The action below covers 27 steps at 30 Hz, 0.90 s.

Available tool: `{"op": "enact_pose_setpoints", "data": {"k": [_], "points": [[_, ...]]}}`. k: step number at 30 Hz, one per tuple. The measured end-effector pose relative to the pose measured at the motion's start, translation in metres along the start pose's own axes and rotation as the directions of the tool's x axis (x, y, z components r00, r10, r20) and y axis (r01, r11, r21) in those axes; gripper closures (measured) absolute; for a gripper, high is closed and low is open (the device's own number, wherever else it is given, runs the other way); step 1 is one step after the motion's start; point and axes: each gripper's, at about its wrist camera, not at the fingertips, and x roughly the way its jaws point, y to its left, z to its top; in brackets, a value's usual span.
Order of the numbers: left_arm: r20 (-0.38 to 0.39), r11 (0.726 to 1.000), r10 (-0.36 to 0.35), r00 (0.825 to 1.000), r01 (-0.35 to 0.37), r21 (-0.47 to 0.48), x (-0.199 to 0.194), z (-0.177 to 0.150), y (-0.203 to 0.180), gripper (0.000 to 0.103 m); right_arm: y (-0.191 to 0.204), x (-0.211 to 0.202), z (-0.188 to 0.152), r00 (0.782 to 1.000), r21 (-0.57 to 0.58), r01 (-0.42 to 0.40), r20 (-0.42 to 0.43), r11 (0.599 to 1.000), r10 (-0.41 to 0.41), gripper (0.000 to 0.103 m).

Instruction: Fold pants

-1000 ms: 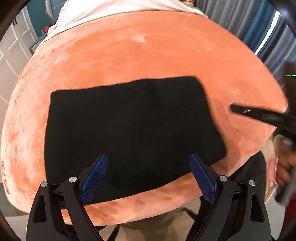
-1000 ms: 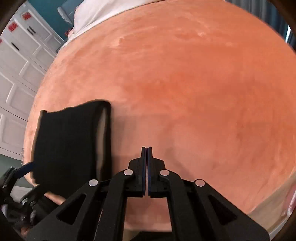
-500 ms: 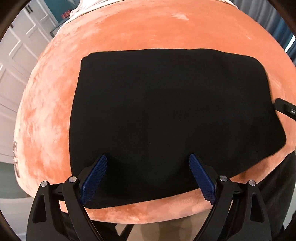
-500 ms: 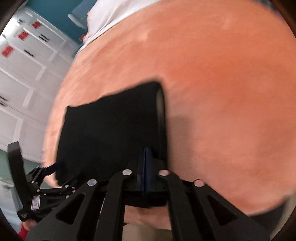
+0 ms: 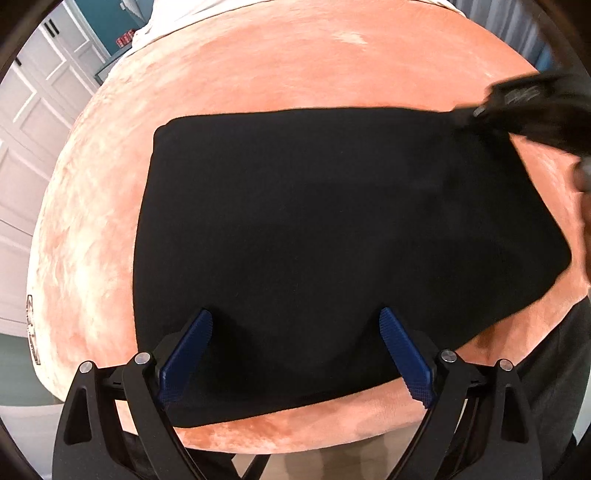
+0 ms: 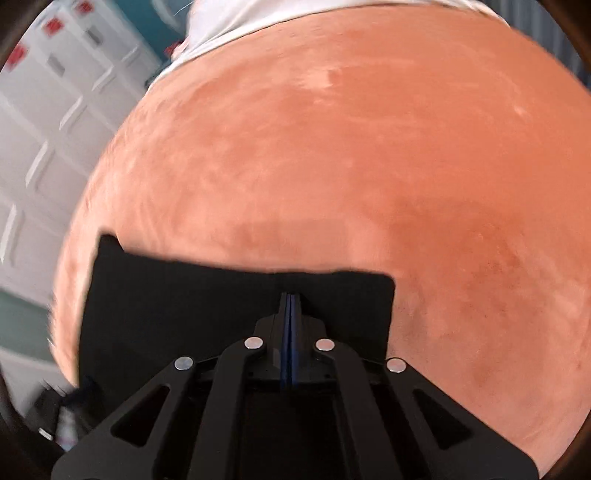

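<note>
My left gripper [image 5: 295,354] hangs with its blue-padded fingers [image 5: 184,354] spread wide and nothing between them; both tips sit over the near part of the black folded pants [image 5: 332,240], and I cannot tell whether they touch the cloth. The pants lie flat as a broad rectangle on the orange plush blanket [image 5: 295,66], with the long axis running across my fingers from left to right. The near edge lies just behind the left gripper's fingertips, close to the blanket's near border; the far edge lies well ahead of them. The left edge is straight with a rounded far corner, and the right end spreads a little wider toward the near side.

Ahead of the far edge a wide stretch of blanket lies bare, and a narrower strip runs left of the pants toward the white cabinet doors [image 5: 26,147]. At the far right corner of the pants my right gripper [image 5: 517,99] shows as a dark blur.

From the right wrist view, my right gripper [image 6: 291,295] has its fingers pressed together, tips just short of the pants' [image 6: 166,302] far edge; whether cloth is pinched between them I cannot tell. Ahead and right of those fingers the blanket [image 6: 369,166] runs open up to the white sheet [image 6: 229,18].
</note>
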Motion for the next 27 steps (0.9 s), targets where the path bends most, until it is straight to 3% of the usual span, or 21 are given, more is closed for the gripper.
{"op": "enact_pose_setpoints", "data": {"k": [3,5,6,13,14,16,18,20,21,22,23,24,25,26,27], "points": [[0.000,1.000,-0.009,1.000,0.009,-0.002,0.004,0.004,0.001,0.011,0.005,-0.035,-0.012,0.997,-0.014,0.014,0.082,1.000,-0.013,0.095],[0.003,1.000,-0.013,1.000,0.013,0.003,0.002,0.002,0.002,0.011,-0.009,-0.047,-0.028,0.996,0.025,0.018,0.088,1.000,-0.020,0.065],[0.003,1.000,-0.019,1.000,0.019,0.005,0.002,0.002,0.003,0.011,-0.016,-0.053,-0.038,0.995,0.043,0.029,0.092,0.999,-0.033,0.046],[-0.001,0.999,-0.035,0.999,0.035,-0.011,-0.006,-0.002,0.011,0.011,-0.042,-0.054,-0.085,0.998,0.144,-0.058,0.013,0.988,0.056,0.042],[0.004,0.998,-0.057,0.998,0.057,-0.027,-0.009,-0.002,0.015,0.011,-0.041,-0.050,-0.089,0.997,0.154,-0.073,0.000,0.985,0.074,0.035],[0.054,0.979,-0.163,0.985,0.168,-0.112,-0.028,-0.006,0.038,0.011,-0.037,-0.043,-0.093,0.995,0.145,-0.093,-0.019,0.985,0.096,0.022],[0.082,0.941,-0.234,0.969,0.247,-0.231,-0.035,-0.013,0.076,0.011,-0.034,-0.035,-0.098,0.993,0.125,-0.102,-0.045,0.987,0.108,0.020],[0.065,0.896,-0.266,0.962,0.271,-0.353,-0.020,-0.020,0.113,0.011,-0.034,-0.023,-0.103,0.991,0.135,-0.100,-0.081,0.986,0.111,0.018],[0.032,0.857,-0.297,0.954,0.281,-0.433,0.002,-0.024,0.137,0.011,-0.038,-0.014,-0.107,0.986,0.169,-0.126,-0.090,0.977,0.143,0.017],[-0.001,0.825,-0.338,0.941,0.296,-0.481,0.021,-0.027,0.148,0.013,-0.041,-0.010,-0.110,0.983,0.194,-0.148,-0.078,0.970,0.166,0.014],[-0.004,0.761,-0.440,0.898,0.370,-0.533,0.046,-0.031,0.159,0.011,-0.044,-0.006,-0.111,0.981,0.220,-0.173,-0.044,0.960,0.186,0.014],[0.008,0.745,-0.465,0.885,0.396,-0.538,0.058,-0.032,0.162,0.009,-0.043,-0.004,-0.112,0.980,0.223,-0.183,-0.035,0.957,0.196,0.016],[0.008,0.755,-0.462,0.887,0.397,-0.522,0.061,-0.030,0.160,0.006,-0.040,0.000,-0.110,0.976,0.215,-0.203,-0.036,0.955,0.215,0.026],[-0.003,0.775,-0.442,0.897,0.381,-0.505,0.059,-0.028,0.156,0.012,-0.037,0.004,-0.109,0.967,0.230,-0.231,-0.049,0.945,0.249,0.048],[0.008,0.785,-0.450,0.893,0.400,-0.473,0.050,-0.023,0.149,0.031,-0.036,0.006,-0.108,0.963,0.257,-0.244,-0.047,0.935,0.265,0.063]]}}
